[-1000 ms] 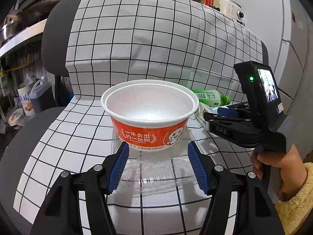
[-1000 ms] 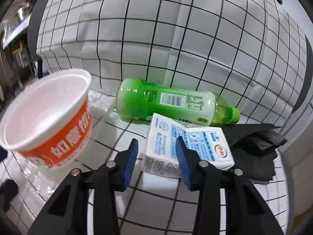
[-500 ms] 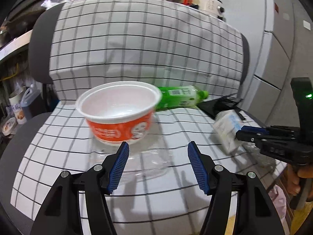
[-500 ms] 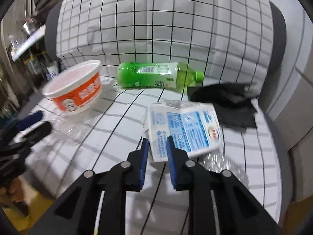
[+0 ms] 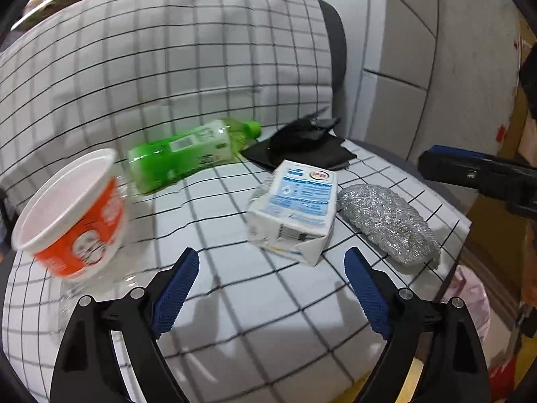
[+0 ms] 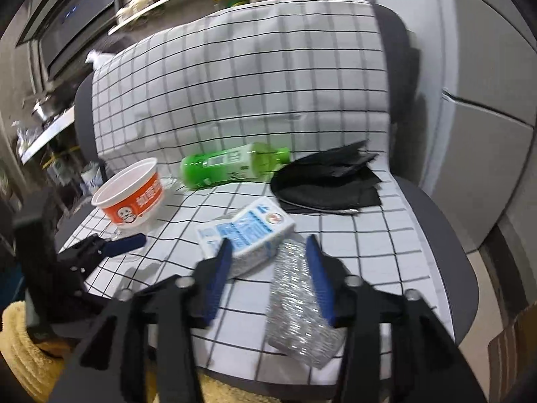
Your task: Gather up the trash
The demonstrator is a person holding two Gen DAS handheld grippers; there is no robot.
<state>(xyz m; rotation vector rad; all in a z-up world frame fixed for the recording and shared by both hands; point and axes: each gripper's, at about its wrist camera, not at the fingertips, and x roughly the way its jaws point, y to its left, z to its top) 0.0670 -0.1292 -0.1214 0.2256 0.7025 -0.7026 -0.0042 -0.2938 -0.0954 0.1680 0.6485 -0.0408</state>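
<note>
On a checkered cloth over a chair seat lie an orange and white noodle bowl [image 5: 72, 215] [image 6: 131, 194], a green bottle [image 5: 188, 152] [image 6: 231, 164] on its side, a white and blue milk carton [image 5: 297, 208] [image 6: 248, 231], a silver crinkled wrapper [image 5: 389, 223] [image 6: 295, 295] and a black bag [image 5: 302, 144] [image 6: 329, 181]. My left gripper [image 5: 272, 288] is open and empty, in front of the carton. My right gripper [image 6: 268, 262] is open above the carton's near end and the wrapper, holding nothing.
A clear plastic film [image 5: 100, 282] lies under the bowl. The chair back [image 6: 255, 77] rises behind the trash. The seat's front edge [image 6: 419, 362] drops to the floor at the right. A pink bag [image 5: 470, 299] sits below that edge. Shelves with jars stand behind.
The right gripper has opened and let go of the milk carton, which now lies on the seat beside the wrapper. Both grippers have pulled back; the left view has swung right.
</note>
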